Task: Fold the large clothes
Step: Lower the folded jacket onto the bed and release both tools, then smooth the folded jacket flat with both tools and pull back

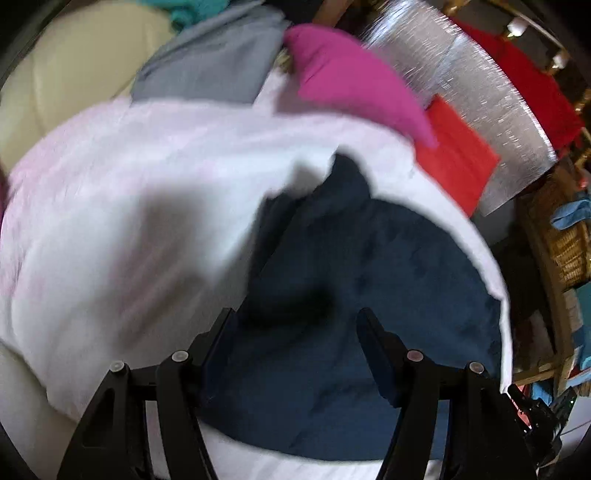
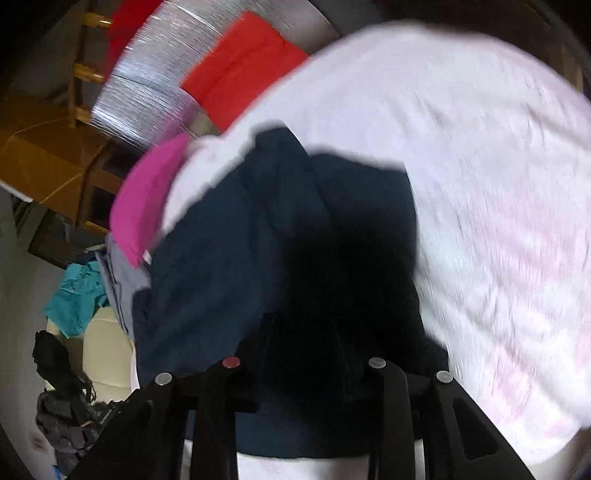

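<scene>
Looking down, in the left wrist view, on a white sheet (image 1: 155, 229) spreading over a cream sofa (image 1: 74, 70), all of it blurring. Noting, left to right along the far edge, a grey cloth (image 1: 210, 62), a teal cloth (image 1: 192, 9), a magenta cloth (image 1: 347, 77), a red cloth (image 1: 454, 158) and a silver foil mat (image 1: 461, 92), with a wicker basket (image 1: 569, 247) standing at the far right. Finding the navy garment (image 1: 388, 266) lying crumpled on the sheet's near right part, one peak of it rising toward the middle. Holding the left fingers (image 1: 373, 332) spread wide apart over the garment, released and gripping nothing.

Turning to the right wrist view: seeing a cardboard box (image 2: 40, 158) at the left, the teal cloth (image 2: 74, 291) and the sofa (image 2: 107, 354) below it, then the foil mat (image 2: 147, 85), the magenta cloth (image 2: 147, 195) and the red cloth (image 2: 240, 62). Seeing the navy garment (image 2: 229, 240) bunching up in the middle, and the sheet (image 2: 498, 166) filling the right. Pointing the right fingers (image 2: 258, 343) into the darkest folds, standing fairly close together; being unable to tell, through blur and shadow, whether clenching on the fabric or not.
</scene>
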Motion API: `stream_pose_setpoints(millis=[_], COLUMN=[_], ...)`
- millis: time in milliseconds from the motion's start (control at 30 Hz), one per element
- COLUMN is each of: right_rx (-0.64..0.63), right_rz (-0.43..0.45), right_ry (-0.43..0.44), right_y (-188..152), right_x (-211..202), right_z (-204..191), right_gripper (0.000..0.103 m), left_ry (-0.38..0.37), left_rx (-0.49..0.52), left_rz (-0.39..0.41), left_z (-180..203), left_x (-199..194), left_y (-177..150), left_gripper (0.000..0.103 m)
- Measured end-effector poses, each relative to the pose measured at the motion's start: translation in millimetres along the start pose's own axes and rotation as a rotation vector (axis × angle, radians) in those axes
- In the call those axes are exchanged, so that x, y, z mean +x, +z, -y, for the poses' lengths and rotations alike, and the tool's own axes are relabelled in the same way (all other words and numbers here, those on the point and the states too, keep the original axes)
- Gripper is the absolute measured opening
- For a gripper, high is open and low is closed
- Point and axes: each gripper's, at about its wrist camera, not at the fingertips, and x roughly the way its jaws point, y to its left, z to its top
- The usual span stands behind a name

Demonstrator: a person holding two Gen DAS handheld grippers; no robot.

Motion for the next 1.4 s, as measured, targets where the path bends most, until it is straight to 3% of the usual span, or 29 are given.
stream_pose_setpoints(millis=[100,233,333,367,400,467,667,767,933,1133,1233,1300,1400], right_rx=[-0.043,-0.048,-0.041,-0.036,-0.008,0.056,0.047,-0.005,-0.104,-0.180,-0.193,-0.235,-0.245], right_rz=[0.041,0.060,0.084,0.083,0.064,0.009,0.033,0.034,0.028,-0.013,-0.064,-0.084,-0.058], right_ry=[0.019,0.023,0.006,-0.021,-0.047,-0.036,-0.038,0.003,-0.012,-0.061,-0.113,-0.146,-0.144], right_y=[17.7,44.3,60.6,65.3,69.7,72.9,63.4,50.3,11.4,-36.4,-47.8,-47.8,-48.8], right_x=[6.2,35.5,61.8,72.1,83.8,100.4,82.3,58.7,22.6,5.5,19.9,30.2,21.4], right_z=[-18.8,-33.4,-30.7,-26.1,-17.0,-1.2,-4.3,-11.9,-22.1,-25.8,-19.6,-22.2,-26.0], right_gripper=[0.034,0.034,0.036,0.044,0.045,0.045,0.046,0.048,0.047,0.048,0.055,0.055,0.055], left_ry=[-0.002,0.048,0.158,0.195,0.202,0.202,0.181,0.178,0.236,0.293,0.320,0.321,0.365], left_rx=[0.053,0.082,0.078,0.084,0.084,0.058,0.087,0.154,0.284,0.374,0.405,0.397,0.427], left_rz=[0.033,-0.028,-0.067,-0.077,-0.093,-0.098,-0.047,0.039,0.163,0.094,0.035,0.043,0.121], left_z=[27.1,45.7,35.9,34.4,30.5,25.6,27.6,34.3,45.3,41.9,38.9,39.6,46.8], left_x=[7.7,54.9,93.7,105.4,113.0,121.0,91.5,55.4,6.7,13.3,35.0,29.8,10.7], left_y=[31.1,57.0,61.9,62.4,61.9,56.4,50.3,34.3,-6.7,-53.2,-59.9,-55.4,-57.2], left_gripper=[0.068,0.068,0.068,0.070,0.081,0.087,0.086,0.086,0.087,0.087,0.088,0.088,0.088])
